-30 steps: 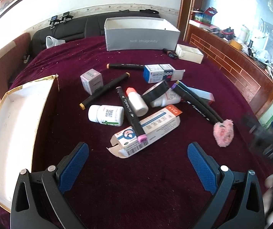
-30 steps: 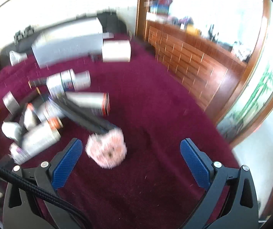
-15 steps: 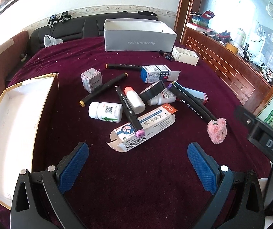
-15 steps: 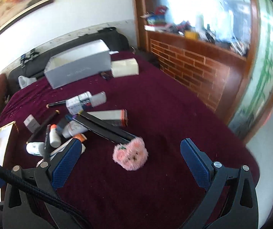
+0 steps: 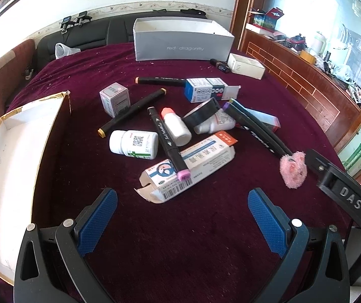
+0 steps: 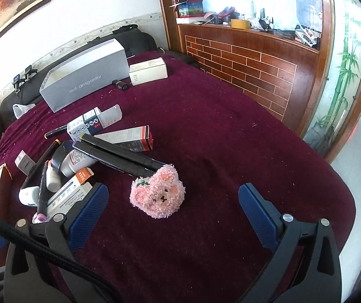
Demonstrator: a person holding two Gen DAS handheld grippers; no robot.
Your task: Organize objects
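Pink plush toy [image 6: 158, 194], maroon cloth [image 6: 218, 131]

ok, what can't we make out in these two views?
- Grey open-top box interior: near wall hides it, both views.
- White gold-edged box: cut off by left view's edge.
- White round bottle: label too small; black roll covers it.
- Medicine cartons' print: too small.
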